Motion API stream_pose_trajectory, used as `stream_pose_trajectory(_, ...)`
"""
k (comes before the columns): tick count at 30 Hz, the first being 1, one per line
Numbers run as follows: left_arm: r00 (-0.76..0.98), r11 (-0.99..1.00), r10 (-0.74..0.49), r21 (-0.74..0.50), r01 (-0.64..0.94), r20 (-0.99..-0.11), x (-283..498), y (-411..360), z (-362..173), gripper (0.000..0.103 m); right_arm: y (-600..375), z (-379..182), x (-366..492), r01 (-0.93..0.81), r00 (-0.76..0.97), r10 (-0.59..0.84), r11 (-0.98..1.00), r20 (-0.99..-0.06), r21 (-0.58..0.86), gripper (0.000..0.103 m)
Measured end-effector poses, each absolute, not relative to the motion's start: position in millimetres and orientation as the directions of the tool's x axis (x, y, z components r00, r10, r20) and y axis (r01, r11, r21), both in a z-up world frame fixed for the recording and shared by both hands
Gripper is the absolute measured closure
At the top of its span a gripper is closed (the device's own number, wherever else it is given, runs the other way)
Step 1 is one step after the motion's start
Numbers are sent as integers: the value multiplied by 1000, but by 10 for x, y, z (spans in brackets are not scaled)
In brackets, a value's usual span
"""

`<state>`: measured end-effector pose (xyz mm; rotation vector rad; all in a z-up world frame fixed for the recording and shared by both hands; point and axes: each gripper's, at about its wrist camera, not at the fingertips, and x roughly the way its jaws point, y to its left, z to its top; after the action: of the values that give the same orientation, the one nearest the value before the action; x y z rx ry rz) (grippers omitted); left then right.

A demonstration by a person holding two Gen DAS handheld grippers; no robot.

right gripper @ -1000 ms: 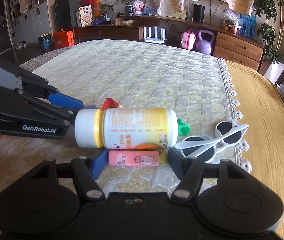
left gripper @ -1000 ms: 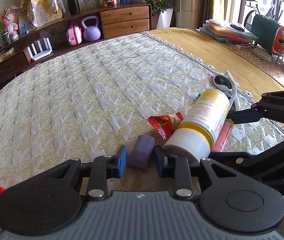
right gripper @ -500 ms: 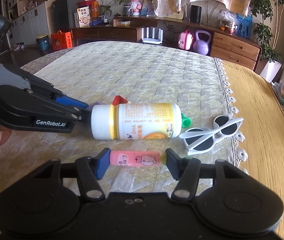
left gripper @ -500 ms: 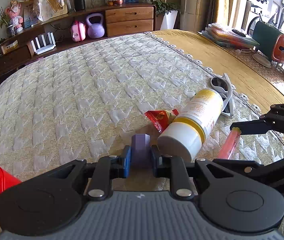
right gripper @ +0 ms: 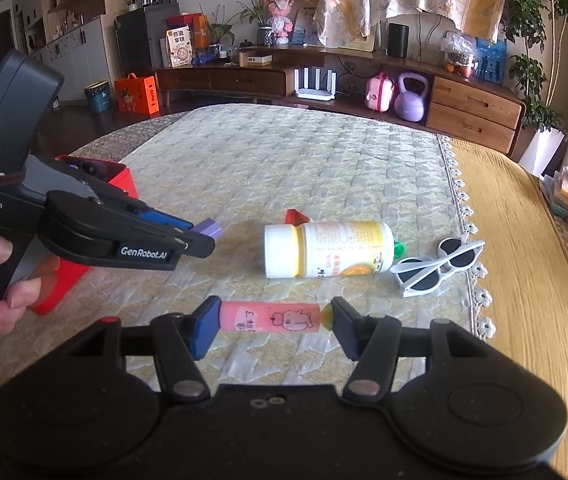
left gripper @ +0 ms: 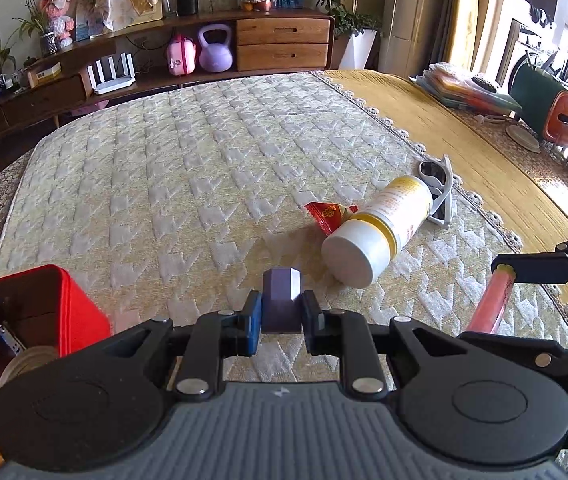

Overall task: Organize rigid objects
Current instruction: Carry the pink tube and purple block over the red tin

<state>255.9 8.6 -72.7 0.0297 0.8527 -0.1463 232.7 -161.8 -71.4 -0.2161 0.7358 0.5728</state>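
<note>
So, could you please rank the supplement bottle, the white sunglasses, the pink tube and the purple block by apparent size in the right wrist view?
1. Supplement bottle
2. White sunglasses and pink tube: similar length, and the tube is nearer the camera, so unranked.
3. Purple block, partly hidden by the left tool.

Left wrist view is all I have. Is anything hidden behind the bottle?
Observer: Yes, a small green piece lies at the bottle's base end, next to the sunglasses.
Operator: How do the right tongs hold the pink tube?
Observer: The right tongs clamp the tube lengthwise, one finger on each end.
Operator: Any print on it?
Observer: A cartoon animal and a few characters face the right camera.
</note>
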Motion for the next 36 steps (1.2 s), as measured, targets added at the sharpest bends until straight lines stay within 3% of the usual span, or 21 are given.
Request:
stream_pose_trajectory(19, 694, 988, -155, -98, 122, -703, 1882, 472, -251, 83, -1204, -212, 1811, -617, 594, 483, 787, -643, 21, 44)
stream_pose_trajectory(36, 716, 997, -53, -80, -4, -696, 1464, 1336, -202, 83, -298, -175, 1563, -730, 524, 549, 683, -651, -12, 44)
